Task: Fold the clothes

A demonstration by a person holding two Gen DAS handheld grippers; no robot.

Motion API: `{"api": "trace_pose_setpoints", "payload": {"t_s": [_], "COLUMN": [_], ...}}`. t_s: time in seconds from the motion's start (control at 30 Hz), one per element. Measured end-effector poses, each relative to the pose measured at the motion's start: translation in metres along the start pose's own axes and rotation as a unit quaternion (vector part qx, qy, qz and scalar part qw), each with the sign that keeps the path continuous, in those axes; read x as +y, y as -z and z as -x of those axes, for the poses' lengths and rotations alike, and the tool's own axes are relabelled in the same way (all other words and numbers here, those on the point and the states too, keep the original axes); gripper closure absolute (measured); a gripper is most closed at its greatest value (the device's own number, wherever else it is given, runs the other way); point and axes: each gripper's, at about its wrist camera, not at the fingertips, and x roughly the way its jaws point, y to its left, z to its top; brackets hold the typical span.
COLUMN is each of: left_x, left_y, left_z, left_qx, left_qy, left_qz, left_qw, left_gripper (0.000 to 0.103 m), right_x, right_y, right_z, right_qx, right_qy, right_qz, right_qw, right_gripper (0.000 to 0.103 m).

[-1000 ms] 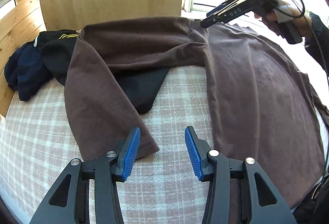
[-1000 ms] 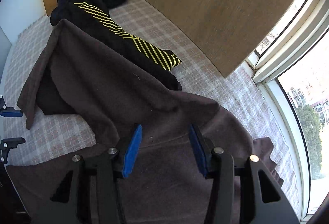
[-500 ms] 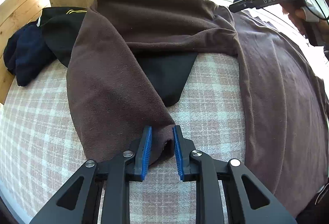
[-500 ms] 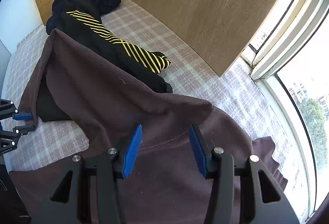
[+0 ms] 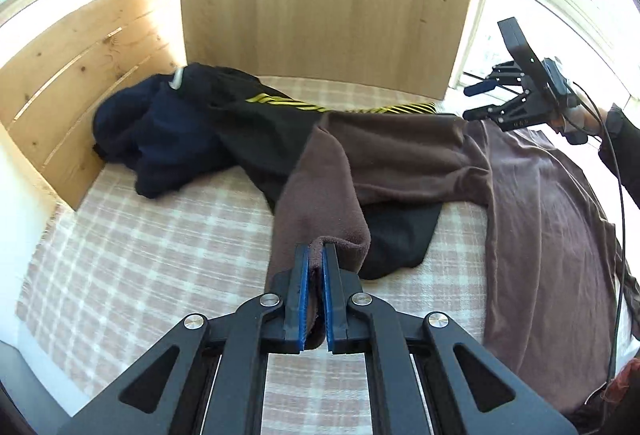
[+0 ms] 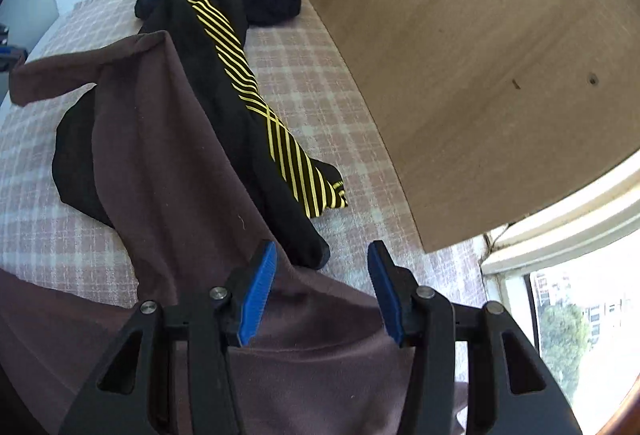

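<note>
Your left claw (image 5: 316,267) pinches the soft brown fleece sweater's (image 5: 400,155) limp, light cuff; your right claw (image 6: 320,271) hangs spread above its shoulder.

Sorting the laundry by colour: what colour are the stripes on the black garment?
Yellow diagonal stripes on the black garment, clearest in the right wrist view.
</note>
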Motion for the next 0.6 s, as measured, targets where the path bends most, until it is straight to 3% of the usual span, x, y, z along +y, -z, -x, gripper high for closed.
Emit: {"api": "trace_pose_setpoints", "payload": {"t_s": [0.2, 0.4, 0.5, 0.53, 0.6], "left_x": [0.020, 0.017, 0.016, 0.015, 0.014], "left_y": [-0.007, -0.009, -0.010, -0.010, -0.010], "left_z": [0.002, 0.003, 0.004, 0.004, 0.006], "left_qx": [0.006, 0.008, 0.009, 0.010, 0.009], "left_qy": [-0.014, -0.014, -0.011, -0.010, -0.005], "left_qz": [-0.002, -0.012, -0.017, -0.018, -0.019], "left_qw": [0.9999, 0.9998, 0.9998, 0.9997, 0.9998], "left_gripper": [0.097, 0.097, 0.097, 0.097, 0.097], "right_x": [0.023, 0.022, 0.025, 0.027, 0.032], "right_y": [-0.023, -0.030, -0.027, -0.025, -0.022], "right_z": [-0.009, -0.038, -0.049, -0.048, -0.044], "right_qx": [0.025, 0.074, 0.097, 0.095, 0.089], "right_qy": [-0.078, -0.128, -0.127, -0.125, -0.115], "right_qz": [0.078, 0.051, 0.043, 0.046, 0.051], "right_qw": [0.994, 0.988, 0.986, 0.986, 0.988], "right_gripper": [0.056, 0.056, 0.056, 0.059, 0.100]}}
